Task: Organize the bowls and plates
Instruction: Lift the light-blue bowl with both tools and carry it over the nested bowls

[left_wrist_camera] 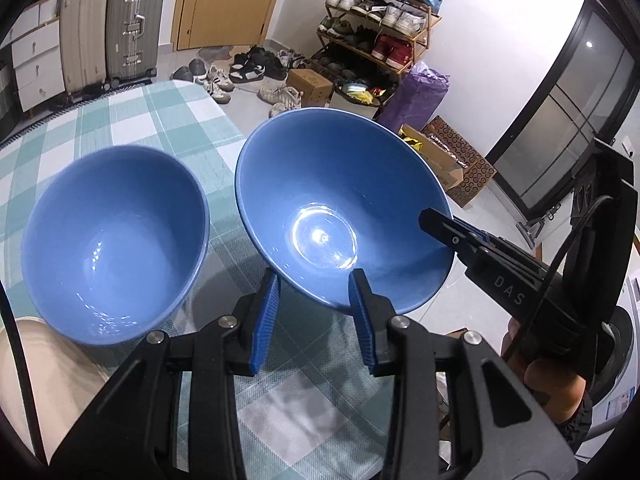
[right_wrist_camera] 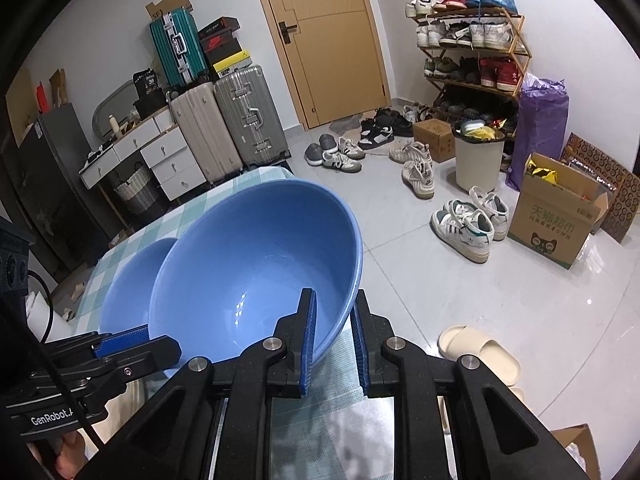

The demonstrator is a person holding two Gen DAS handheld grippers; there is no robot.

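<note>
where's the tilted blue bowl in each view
Left wrist: tilted blue bowl centre-right, right of the second blue bowl, its near rim between the left gripper pads.
Right wrist: centre-left, rim clamped by the right gripper.
Shared landmark: shoe rack, upper right.

You can read "DAS" on the right gripper (left_wrist_camera: 430,220), "GenRobot.A" on the left gripper (right_wrist_camera: 132,336), "36" on a black box (right_wrist_camera: 147,80).
</note>
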